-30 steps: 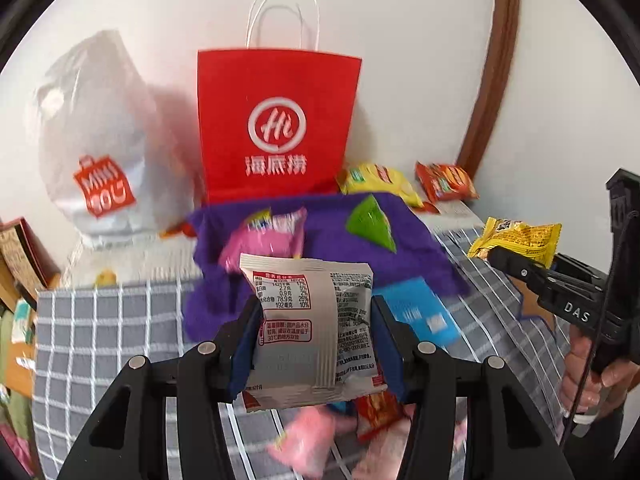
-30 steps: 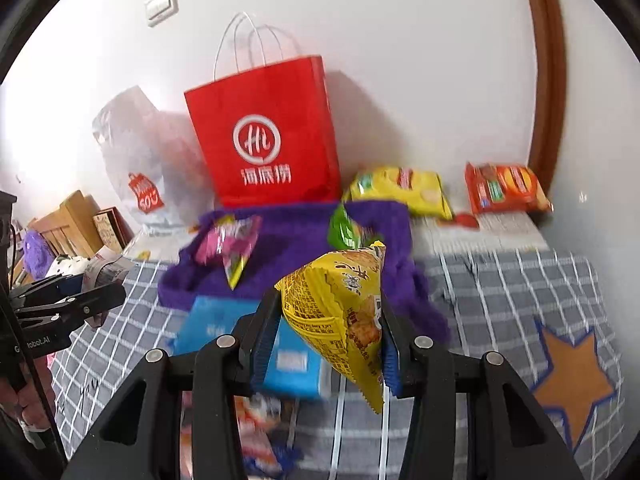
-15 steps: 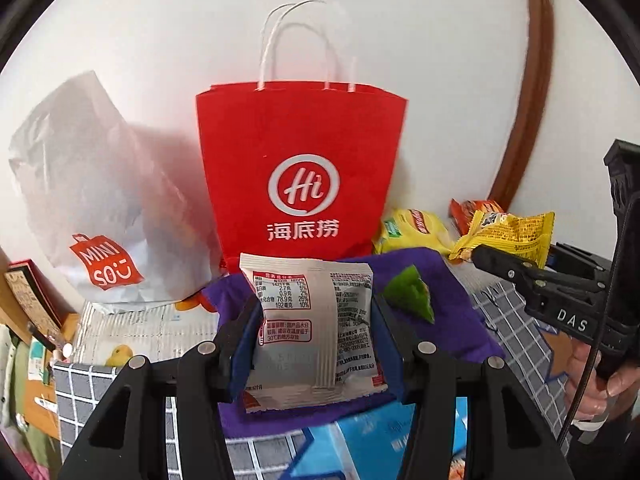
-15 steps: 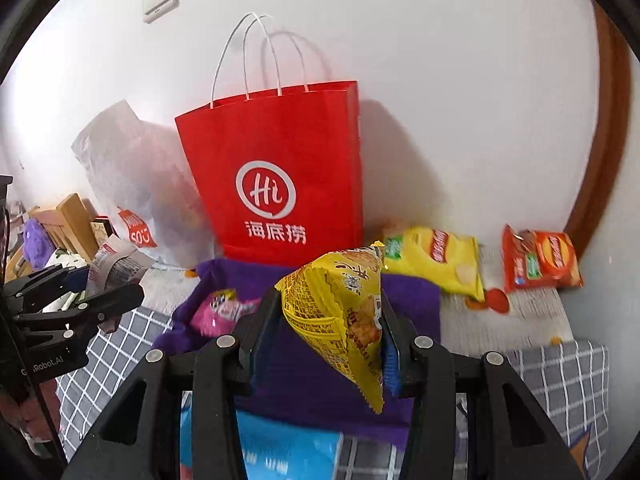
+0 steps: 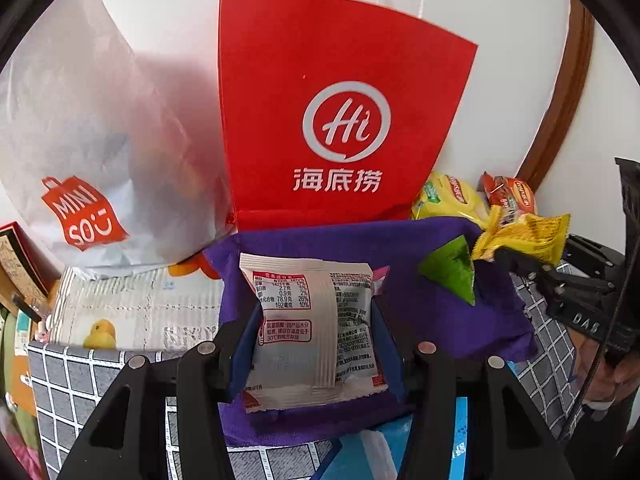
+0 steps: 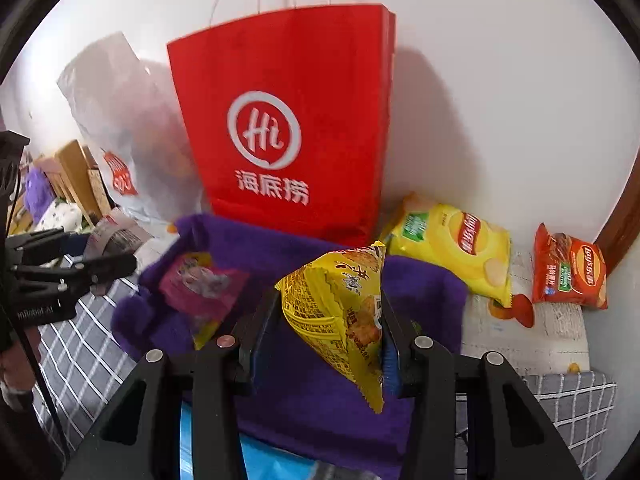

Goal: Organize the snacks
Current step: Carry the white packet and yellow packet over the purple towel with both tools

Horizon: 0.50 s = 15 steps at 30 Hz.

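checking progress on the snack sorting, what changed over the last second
Both grippers carried their packets forward, toward the red paper bag at the wall, and now hang over the purple cloth. Nothing was picked up or released: the left gripper still clamps the white packet, the right gripper the yellow packet. The snacks on the cloth stayed put.
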Tool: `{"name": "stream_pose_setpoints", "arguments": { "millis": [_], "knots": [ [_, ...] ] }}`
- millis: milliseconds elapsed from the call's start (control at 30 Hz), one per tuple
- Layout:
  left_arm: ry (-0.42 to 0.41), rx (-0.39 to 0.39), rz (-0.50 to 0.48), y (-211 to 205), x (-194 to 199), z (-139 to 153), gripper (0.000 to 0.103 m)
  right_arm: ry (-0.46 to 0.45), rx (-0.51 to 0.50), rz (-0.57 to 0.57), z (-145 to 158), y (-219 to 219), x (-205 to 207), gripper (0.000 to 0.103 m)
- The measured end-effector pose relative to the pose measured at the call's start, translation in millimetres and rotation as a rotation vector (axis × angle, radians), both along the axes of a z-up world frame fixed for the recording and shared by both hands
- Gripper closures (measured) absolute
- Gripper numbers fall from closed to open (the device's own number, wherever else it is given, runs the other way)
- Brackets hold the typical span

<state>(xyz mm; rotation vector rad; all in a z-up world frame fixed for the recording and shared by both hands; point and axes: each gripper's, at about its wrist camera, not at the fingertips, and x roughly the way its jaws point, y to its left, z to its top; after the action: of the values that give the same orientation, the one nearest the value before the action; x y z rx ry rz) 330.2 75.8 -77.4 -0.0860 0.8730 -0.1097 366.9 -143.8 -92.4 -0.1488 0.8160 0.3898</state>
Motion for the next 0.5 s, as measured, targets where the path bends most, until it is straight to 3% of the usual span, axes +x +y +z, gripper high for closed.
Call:
{"name": "stream_pose_setpoints", "arguments": {
  "millis": [167, 500],
  "knots": [
    [0.028, -0.009, -0.012, -3.5, 2.5, -4.7, 0.052, 0.010, -0.056, -0.021, -0.3, -11.5, 4.4, 0.058],
    [0.042, 0.005, -0.027, -12.0, 3.9, -10.4, 0.052, 0.129, -0.093, -0.021, -27.1, -9.8, 18.1, 0.058]
  ]
}}
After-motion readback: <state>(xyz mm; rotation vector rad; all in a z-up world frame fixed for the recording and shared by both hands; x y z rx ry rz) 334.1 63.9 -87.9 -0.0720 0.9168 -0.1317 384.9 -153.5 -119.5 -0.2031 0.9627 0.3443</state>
